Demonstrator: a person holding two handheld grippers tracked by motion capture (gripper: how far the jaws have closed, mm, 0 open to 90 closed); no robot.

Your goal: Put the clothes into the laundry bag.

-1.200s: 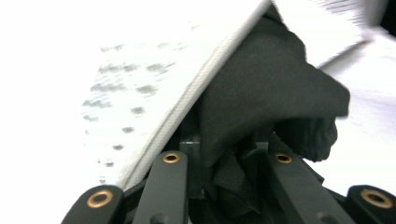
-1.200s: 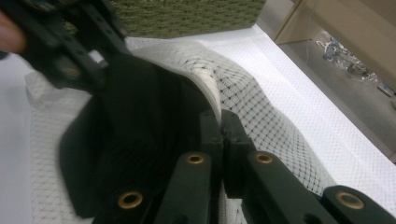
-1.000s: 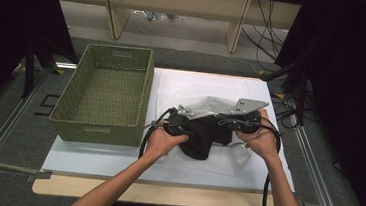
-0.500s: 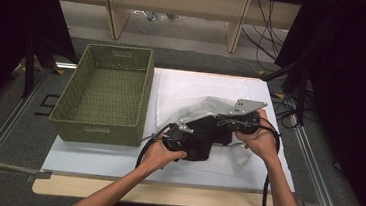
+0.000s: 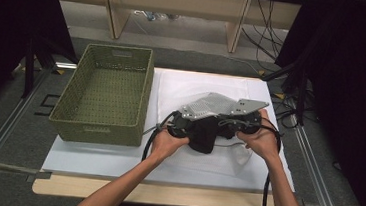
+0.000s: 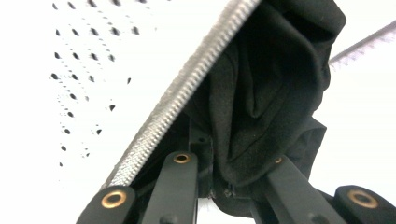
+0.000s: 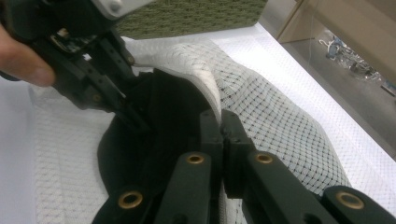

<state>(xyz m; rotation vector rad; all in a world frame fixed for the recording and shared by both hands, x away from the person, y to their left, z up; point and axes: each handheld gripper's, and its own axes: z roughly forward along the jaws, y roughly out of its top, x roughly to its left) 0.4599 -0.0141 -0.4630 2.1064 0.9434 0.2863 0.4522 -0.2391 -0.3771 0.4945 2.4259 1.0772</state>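
left gripper (image 5: 181, 129) now nearer basket (image 5: 104, 93)

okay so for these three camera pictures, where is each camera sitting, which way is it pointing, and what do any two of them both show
High view: fixed above the person's side, looking forward and down at the white mat, green basket and mesh bag; both forearms enter from below.
Left gripper view: rides the left gripper, looking along its jaws at black cloth and the bag's zipper.
Right gripper view: rides the right gripper, jaws pinching the bag's edge; the other gripper and fingers show.
Shared: black cloth and mesh bag appear in both gripper views.
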